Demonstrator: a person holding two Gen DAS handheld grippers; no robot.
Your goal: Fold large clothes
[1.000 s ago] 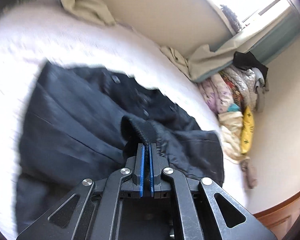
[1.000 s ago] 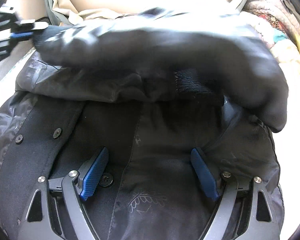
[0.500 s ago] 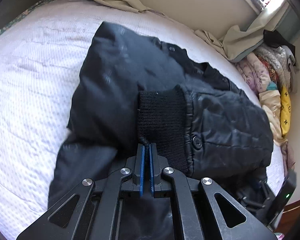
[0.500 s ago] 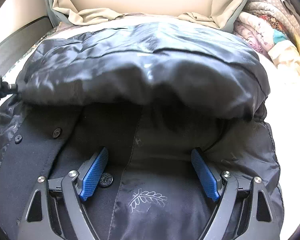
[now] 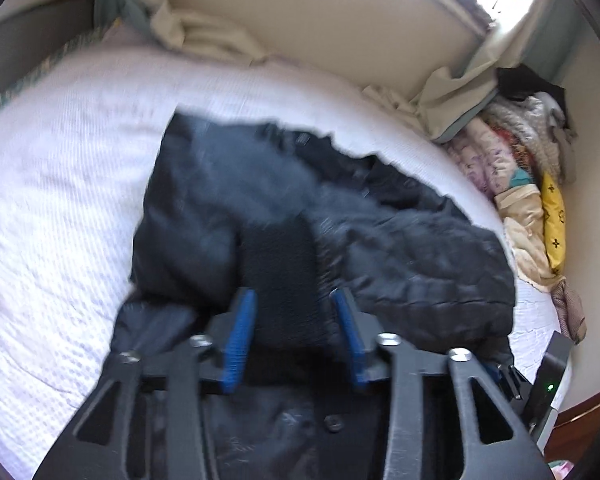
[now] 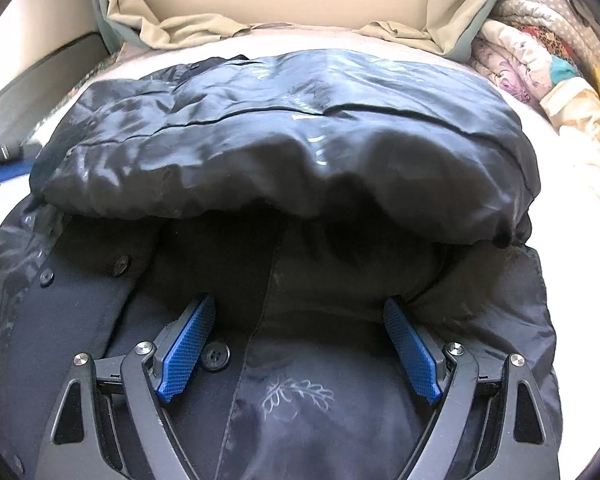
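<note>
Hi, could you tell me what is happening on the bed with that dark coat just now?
A person is folding a black jacket on the white bed, with a hand-held gripper in each hand. The left hand-held gripper has just been opening and has let go of the knit cuff, so the sleeve lies across the jacket. The right hand-held gripper hangs open above the jacket's lining, gripping nothing.

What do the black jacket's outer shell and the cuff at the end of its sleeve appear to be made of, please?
The jacket shell looks like a smooth synthetic, perhaps nylon or polyester: it is glossy, with bright highlights and fine crinkles. The cuff looks like matte ribbed knit, dull and faintly textured, though blurred.
</note>
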